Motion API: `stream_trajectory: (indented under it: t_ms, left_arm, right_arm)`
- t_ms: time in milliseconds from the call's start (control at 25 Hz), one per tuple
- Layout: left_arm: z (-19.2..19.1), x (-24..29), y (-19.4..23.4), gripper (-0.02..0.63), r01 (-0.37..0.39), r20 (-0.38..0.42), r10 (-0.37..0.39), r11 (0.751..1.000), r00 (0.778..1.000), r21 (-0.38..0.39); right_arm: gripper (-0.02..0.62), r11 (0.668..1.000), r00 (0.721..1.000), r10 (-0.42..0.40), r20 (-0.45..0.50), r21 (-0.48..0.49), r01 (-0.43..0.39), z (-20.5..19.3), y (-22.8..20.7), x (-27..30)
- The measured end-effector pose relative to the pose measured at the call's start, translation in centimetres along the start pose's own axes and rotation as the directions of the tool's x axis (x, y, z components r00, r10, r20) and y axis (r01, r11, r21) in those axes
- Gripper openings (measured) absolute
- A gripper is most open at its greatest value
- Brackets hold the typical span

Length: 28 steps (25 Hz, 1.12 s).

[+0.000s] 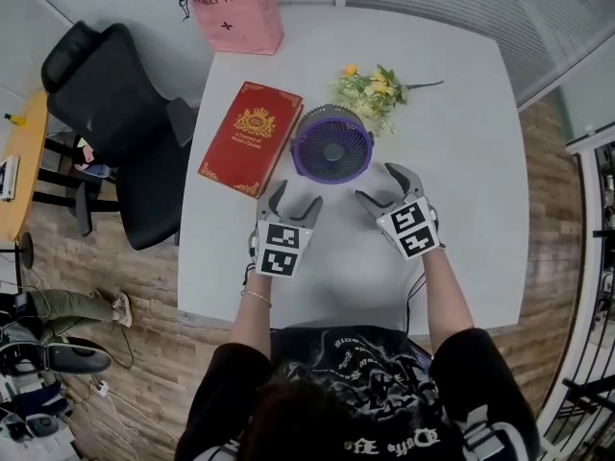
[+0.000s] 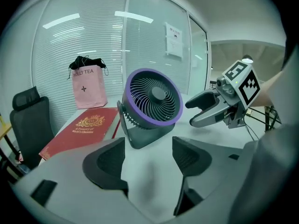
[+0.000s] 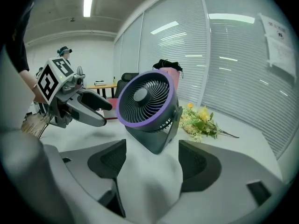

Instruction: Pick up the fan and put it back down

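- Two grippers hung over the near half of the white table point(image 1: 461, 142), both pointing at the fan point(image 1: 332, 144) and clear of it.
- The left gripper point(image 1: 298, 198) had its jaws spread wide with nothing between the pads; its own view showed only bare tabletop in the gap, with the fan beyond.
- The right gripper point(image 1: 377, 182) was the same: jaws wide apart, holding nothing, with the fan's stand showing past the gap.
- The fan stood on its dark stand near the middle of the table, its purple-ringed grille tilted up and facing the person. Neither gripper touched it.
- A red hardback book point(image 1: 250, 137) lay flat just beside the fan on the left gripper's side — whether its edge touched the stand could not be told. It crowded that side of the fan.
- A spray of yellow flowers point(image 1: 370, 89) lay just behind the fan on the right gripper's side, its stem pointing towards the table's right edge.
- A pink paper bag point(image 1: 237, 12) stood at the far left corner of the table, well apart from the fan.
- Off the table — a black office chair point(image 1: 115, 113) stood against its left edge, with a wooden desk point(image 1: 24, 161) further left.
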<state>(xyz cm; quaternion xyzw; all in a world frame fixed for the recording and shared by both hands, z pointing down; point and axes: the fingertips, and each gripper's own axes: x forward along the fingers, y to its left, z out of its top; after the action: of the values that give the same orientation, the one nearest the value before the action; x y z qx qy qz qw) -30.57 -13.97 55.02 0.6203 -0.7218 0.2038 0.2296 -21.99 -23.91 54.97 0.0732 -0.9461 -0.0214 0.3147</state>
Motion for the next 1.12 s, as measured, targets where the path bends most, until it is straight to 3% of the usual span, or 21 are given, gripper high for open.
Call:
stream_trajectory:
  t_ms: [200,400,800,1000,1120]
  left_arm:
    - [0.2,-3.0,-2.4,0.325,0.026,0.039,-0.026,1.000,0.999,0.002]
    - [0.7,-6.1,-3.7,0.325,-0.002,0.083,0.001,1.000,0.997,0.007]
    - [0.9,-12.5,-7.0,0.328,0.024,0.223,0.012,0.988,0.975,-0.155]
    - [0.9,-16.3,-8.7,0.328,0.016,0.315,0.060,0.972,0.947,-0.234]
    - [0.2,-18.4,-9.2,0.328,-0.017,0.329,0.106,0.964,0.938,-0.264]
  right_arm:
    - [0.353,0.998,0.996,-0.063,0.068,0.024,0.061,1.3,0.8,-3.5]
    - [0.357,0.995,0.989,-0.097,0.111,0.035,0.094,2.1,1.7,-6.9]
    - [0.357,0.996,0.977,-0.092,0.191,0.023,0.089,2.1,5.2,-12.9]
    - [0.357,0.995,0.972,-0.098,0.215,0.039,0.091,1.0,7.3,-15.8]
    - [0.357,0.994,0.968,-0.101,0.231,0.059,0.089,0.5,8.4,-17.4]
